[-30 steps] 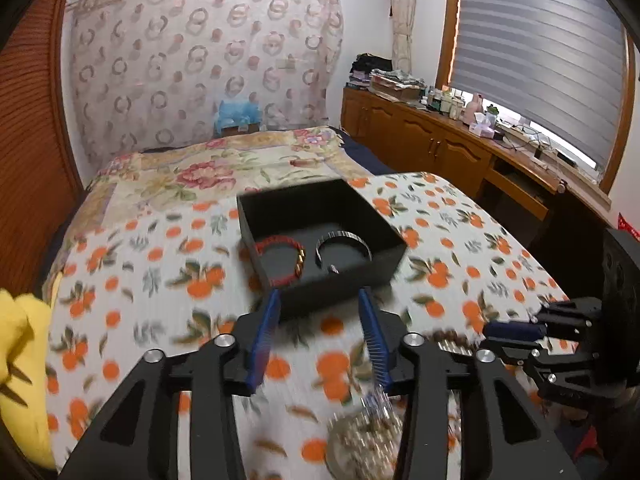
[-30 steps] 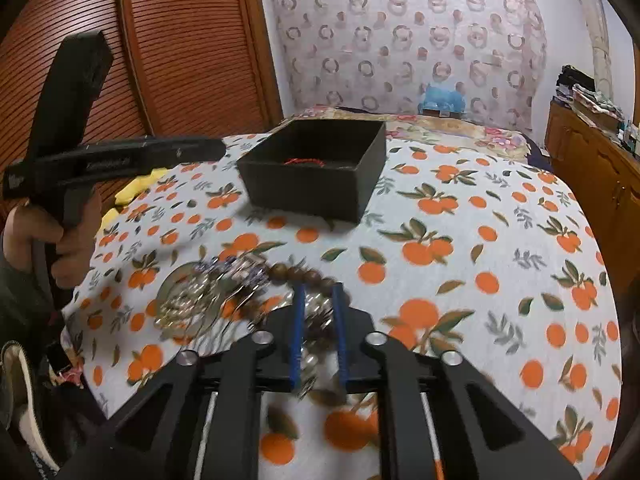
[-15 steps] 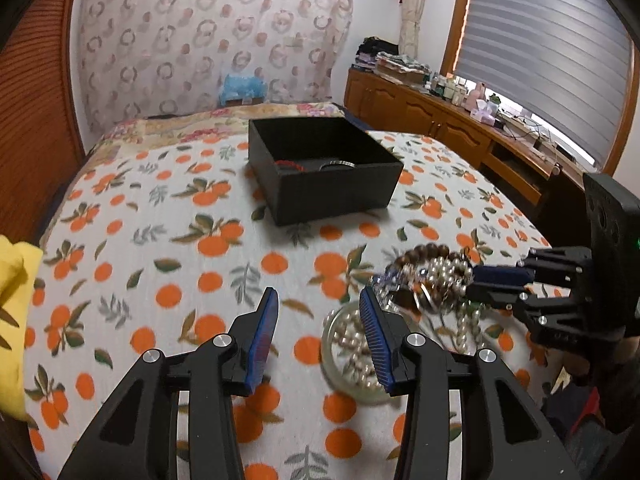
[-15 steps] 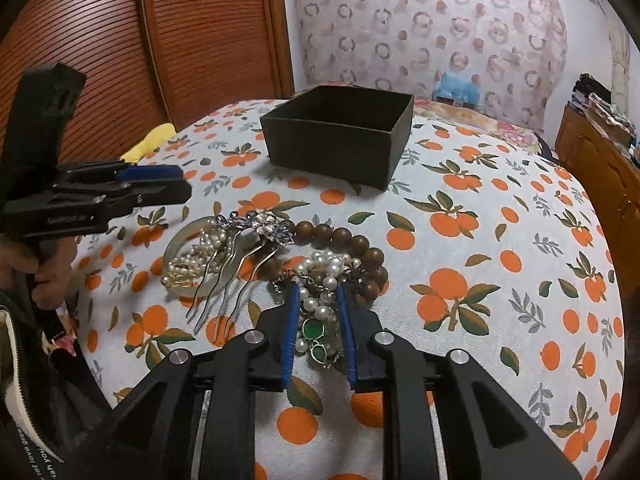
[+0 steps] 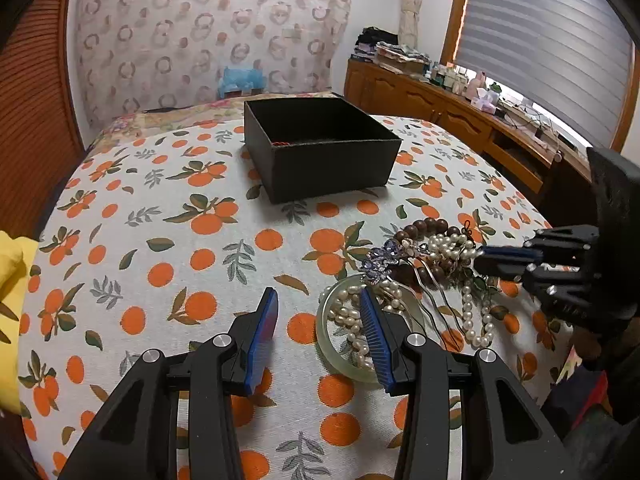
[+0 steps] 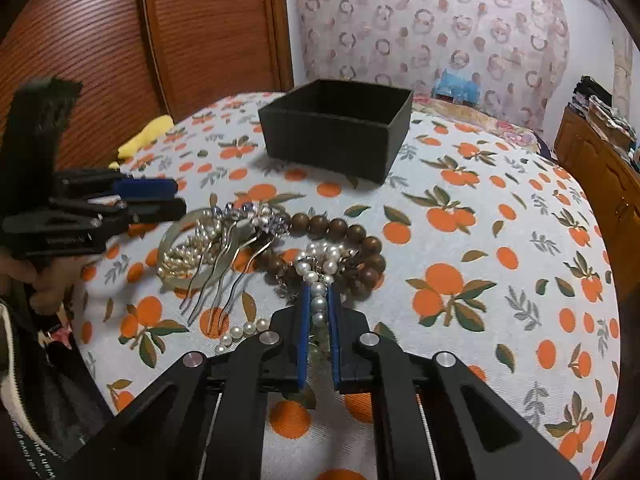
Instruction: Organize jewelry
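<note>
The right gripper (image 6: 319, 312) is closing on the pearl strand (image 6: 318, 276), whose beads sit between its blue pads (image 6: 304, 320). To do this well, it should pinch the strand alone and lift slowly, since the pearls lie tangled with the wooden beads (image 6: 340, 240) and the hair comb (image 6: 236, 248) in one pile on the table (image 6: 500, 240). A quick pull would likely drag the rest along. The left gripper (image 5: 318, 316) hangs spread and empty, one pad over the jade bangle (image 5: 332, 344), which rings more pearls. The black box (image 5: 320, 148) stands well apart beyond the pile, with a clear path to it; something red shows inside. A yellow cloth (image 5: 10, 280) lies at the table's edge.
</note>
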Motion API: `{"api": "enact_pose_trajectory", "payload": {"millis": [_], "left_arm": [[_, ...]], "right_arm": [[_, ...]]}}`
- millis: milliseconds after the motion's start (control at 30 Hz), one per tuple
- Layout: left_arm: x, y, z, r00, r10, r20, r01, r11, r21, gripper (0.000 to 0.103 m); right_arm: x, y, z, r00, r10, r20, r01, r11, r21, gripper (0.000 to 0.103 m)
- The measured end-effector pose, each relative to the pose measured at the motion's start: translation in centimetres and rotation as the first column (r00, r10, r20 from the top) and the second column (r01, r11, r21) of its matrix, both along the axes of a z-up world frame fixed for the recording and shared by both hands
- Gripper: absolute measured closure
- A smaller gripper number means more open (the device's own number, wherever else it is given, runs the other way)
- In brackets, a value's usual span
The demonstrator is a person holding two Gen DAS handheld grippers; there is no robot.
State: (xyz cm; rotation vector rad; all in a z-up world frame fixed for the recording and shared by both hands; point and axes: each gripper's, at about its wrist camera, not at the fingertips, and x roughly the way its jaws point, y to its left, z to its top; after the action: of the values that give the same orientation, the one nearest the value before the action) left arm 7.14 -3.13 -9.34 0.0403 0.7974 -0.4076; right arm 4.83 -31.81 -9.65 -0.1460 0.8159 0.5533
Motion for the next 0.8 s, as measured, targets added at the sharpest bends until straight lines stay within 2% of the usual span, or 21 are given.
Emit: {"api": "enact_pose_trajectory", "payload": {"millis": [200,633,800], "left_arm": [[0.1,-0.2,0.0,1.000,-0.001,-0.001,0.001,1.000,-0.002,0.063],[0.0,0.2,0.6,1.000,0.007,0.014,-0.007,1.000,-0.015,0.063],[-0.2,0.4,0.9,1.000,0.008,0.018,-0.007,1.000,-0.021,0.062]], "right_arm": [[-0.1,-0.6,2.4,0.999,-0.006,0.052,0.004,0.999,0.038,0.093],[-0.3,1.4,8.1,0.987,0.069,0.148,-0.081,0.994,0.074,0.093],[-0.5,1.1,9.9,0.982,0.080,0.171,-0.103,0.986,0.131,0.093]]}}
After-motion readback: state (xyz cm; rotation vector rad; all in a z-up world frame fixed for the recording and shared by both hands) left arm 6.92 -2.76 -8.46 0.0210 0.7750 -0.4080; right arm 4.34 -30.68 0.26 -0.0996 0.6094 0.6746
